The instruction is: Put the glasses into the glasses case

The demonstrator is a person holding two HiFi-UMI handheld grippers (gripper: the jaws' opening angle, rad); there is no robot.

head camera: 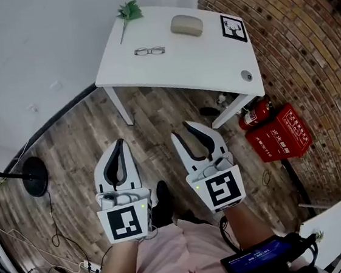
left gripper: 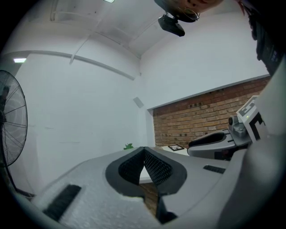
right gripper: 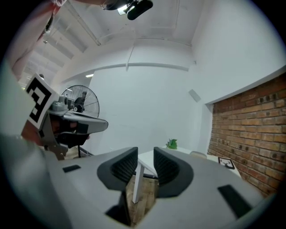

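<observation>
The dark-rimmed glasses [head camera: 149, 51] lie unfolded on the white table [head camera: 211, 67], far ahead of both grippers. The beige glasses case [head camera: 186, 25] lies closed a little beyond them to the right. Over the wooden floor, well short of the table, my left gripper [head camera: 121, 142] has its tips together and holds nothing; its own view shows the pads meeting [left gripper: 144, 150]. My right gripper [head camera: 185, 130] is beside it, open and empty. In the right gripper view a gap separates the pads [right gripper: 145, 157], with the table's leg [right gripper: 137, 181] seen through it.
A green sprig [head camera: 129, 11] and a framed deer picture [head camera: 233, 28] also lie on the table. A red extinguisher box [head camera: 279, 132] and an extinguisher [head camera: 255, 115] stand by the brick wall at the right. A fan base [head camera: 34, 176] and cables are on the floor at the left.
</observation>
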